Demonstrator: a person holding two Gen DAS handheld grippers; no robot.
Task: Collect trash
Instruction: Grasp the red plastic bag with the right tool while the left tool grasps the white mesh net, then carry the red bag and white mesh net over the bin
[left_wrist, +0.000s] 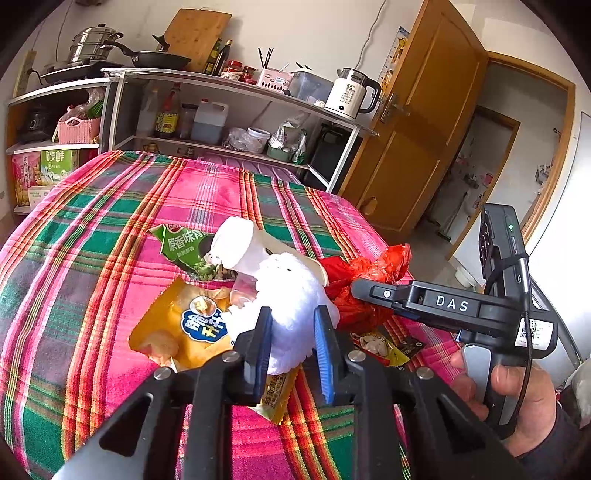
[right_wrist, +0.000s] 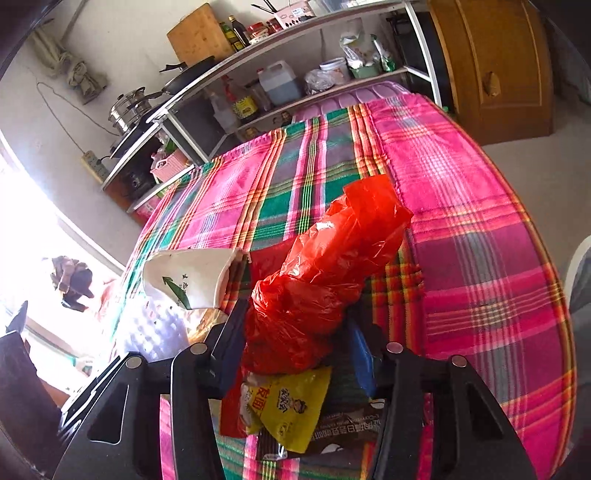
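White tissue (left_wrist: 291, 295) pinched in left tool (left_wrist: 293, 336); red bag (right_wrist: 317, 273) between right tool (right_wrist: 295, 350) pads

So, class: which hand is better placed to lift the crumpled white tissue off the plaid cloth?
Left: the left gripper already straddles the crumpled white tissue; the right gripper is around the red plastic bag.

Both wrist views look steeply down, close over the shared plaid tablecloth (left_wrist: 110, 229)
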